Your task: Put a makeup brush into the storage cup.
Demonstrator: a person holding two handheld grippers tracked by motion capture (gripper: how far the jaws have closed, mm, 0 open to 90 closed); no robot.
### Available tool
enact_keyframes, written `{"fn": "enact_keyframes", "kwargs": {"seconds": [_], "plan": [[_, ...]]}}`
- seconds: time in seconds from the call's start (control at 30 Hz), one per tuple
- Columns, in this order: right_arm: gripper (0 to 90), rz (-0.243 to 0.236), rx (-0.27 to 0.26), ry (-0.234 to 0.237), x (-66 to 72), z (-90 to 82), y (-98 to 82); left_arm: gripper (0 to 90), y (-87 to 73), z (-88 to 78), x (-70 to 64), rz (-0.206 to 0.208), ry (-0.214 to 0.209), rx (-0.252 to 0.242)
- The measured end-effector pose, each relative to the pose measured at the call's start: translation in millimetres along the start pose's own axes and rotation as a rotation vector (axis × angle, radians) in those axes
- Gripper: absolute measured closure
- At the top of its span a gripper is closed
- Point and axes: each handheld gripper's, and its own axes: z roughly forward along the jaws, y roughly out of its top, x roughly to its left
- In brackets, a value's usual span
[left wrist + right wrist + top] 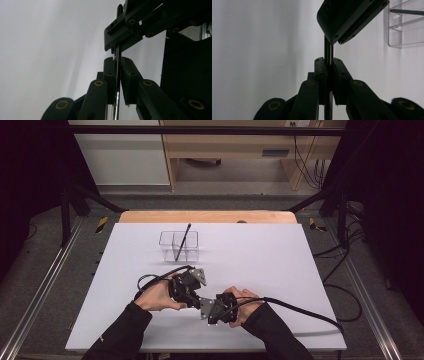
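1. Black, slim pen (117, 75) is clamped by both tools at once. In the left gripper view it runs up the centre of the frame, with a shiny metal section at the bottom, pinched between that gripper's own two jaws.
2. We read the left gripper (192, 281) as closed on the pen, and the right gripper (212, 309) likewise. In the right gripper view the dark shaft (328, 75) stands between the closed jaws and passes up into the other tool's jaws at upper centre.
3. High view: both hands meet at lower centre of the white table (280, 270), the tools nose to nose and the pen hidden between them.
4. Judgement: a double grip along one axis suits pulling a cap off or pushing it on; each tool fixes one end so the force stays in line with the shaft. We cannot tell which end carries the cap.
5. Clear divided holder (179, 246) stands above centre of the high view, well apart from the hands, with another black pen (183, 241) leaning in it. Probably the store for finished pens.
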Motion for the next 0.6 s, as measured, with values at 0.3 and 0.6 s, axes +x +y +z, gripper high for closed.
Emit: {"fn": "enact_keyframes", "kwargs": {"seconds": [0.3, 0.6], "plan": [[84.2, 0.038, 0.011, 0.035, -2.1, 1.8, -2.3, 58.1, -12.5, -14.0, 5.7, -0.028, 0.101, -0.1], [84.2, 0.099, 0.016, 0.047, -5.7, 1.5, -3.4, 33.6, -34.6, -26.6, 14.1, -0.102, 0.19, -0.213]]}}
